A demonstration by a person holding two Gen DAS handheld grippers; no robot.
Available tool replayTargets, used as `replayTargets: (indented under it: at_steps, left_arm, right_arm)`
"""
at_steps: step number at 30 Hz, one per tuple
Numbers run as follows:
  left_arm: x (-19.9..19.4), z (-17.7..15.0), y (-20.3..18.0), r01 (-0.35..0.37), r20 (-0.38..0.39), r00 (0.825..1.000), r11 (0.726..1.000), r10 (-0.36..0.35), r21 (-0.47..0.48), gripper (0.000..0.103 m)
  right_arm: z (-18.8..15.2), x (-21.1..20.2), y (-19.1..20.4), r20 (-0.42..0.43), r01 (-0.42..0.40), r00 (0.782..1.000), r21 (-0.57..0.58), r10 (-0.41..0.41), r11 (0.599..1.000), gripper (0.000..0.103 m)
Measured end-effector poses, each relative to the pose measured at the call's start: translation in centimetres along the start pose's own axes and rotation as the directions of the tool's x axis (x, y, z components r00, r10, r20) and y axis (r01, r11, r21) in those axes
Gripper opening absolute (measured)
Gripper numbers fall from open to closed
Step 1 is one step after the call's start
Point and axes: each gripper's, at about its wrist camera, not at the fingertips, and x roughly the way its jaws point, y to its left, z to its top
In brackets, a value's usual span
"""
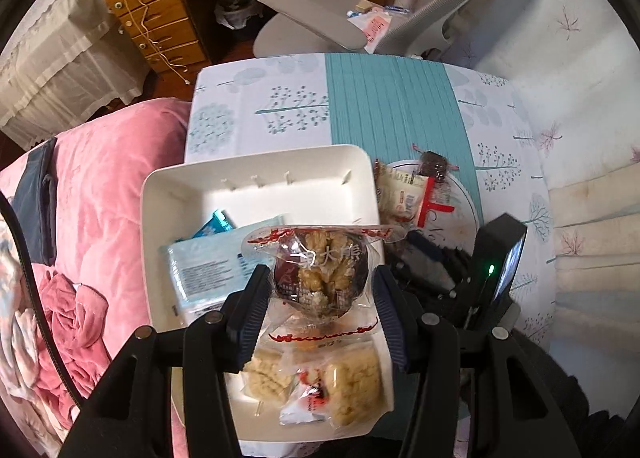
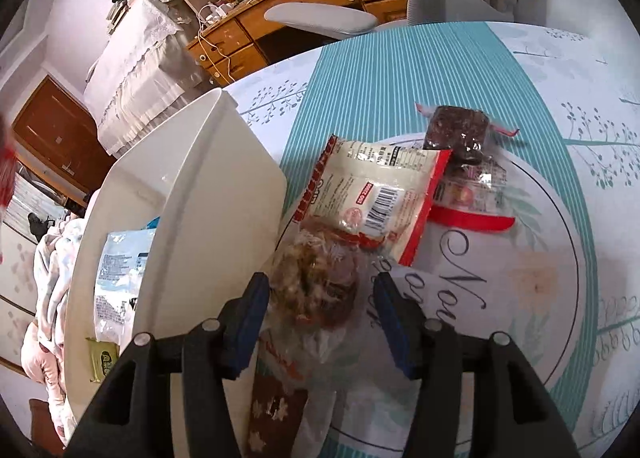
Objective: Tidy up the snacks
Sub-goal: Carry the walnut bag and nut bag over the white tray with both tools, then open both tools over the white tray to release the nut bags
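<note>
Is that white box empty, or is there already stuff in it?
Not empty. The white box already holds a pale blue packet and wrapped rice cakes; the left gripper grips another wrapped snack above it.

The desk (image 1: 384, 106), covered by a white leaf-printed cloth with a teal striped band, is occupied by a white rectangular plastic bin (image 1: 192, 194) and, just beside it, a round printed plate (image 2: 560, 258).

White tray (image 1: 180, 194), teal-striped tablecloth (image 1: 384, 98), pink blanket (image 1: 100, 186)
</note>
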Motion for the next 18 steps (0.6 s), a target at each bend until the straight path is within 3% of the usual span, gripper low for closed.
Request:
replayTargets:
  at_steps: [3, 9, 18]
  left_arm:
    - [-0.8, -1.6, 0.9, 0.007, 0.026, 1.0, 1.0, -0.007, -0.01, 0.05]
    - [-2.4, -4.8, 2.5, 0.022, 0.081, 0.997, 0.999, -0.019, -0.036, 0.05]
    - [-5.3, -9.2, 5.2, 0.047, 0.16, 0.986, 0.997, -0.037, -0.061, 0.051]
  right_arm:
    - [0.1, 0.0, -0.1, 0.007, 0.002, 1.0, 0.022, -0.002, 1.0, 0.054]
    - [0.3, 0.3, 0.5, -0.007, 0.019, 1.0, 0.048, -0.019, 0.999, 0.038]
    - [-1.5, -2.2, 1.8, -0.013, 0.13, 0.992, 0.061, -0.129, 0.99, 0.038]
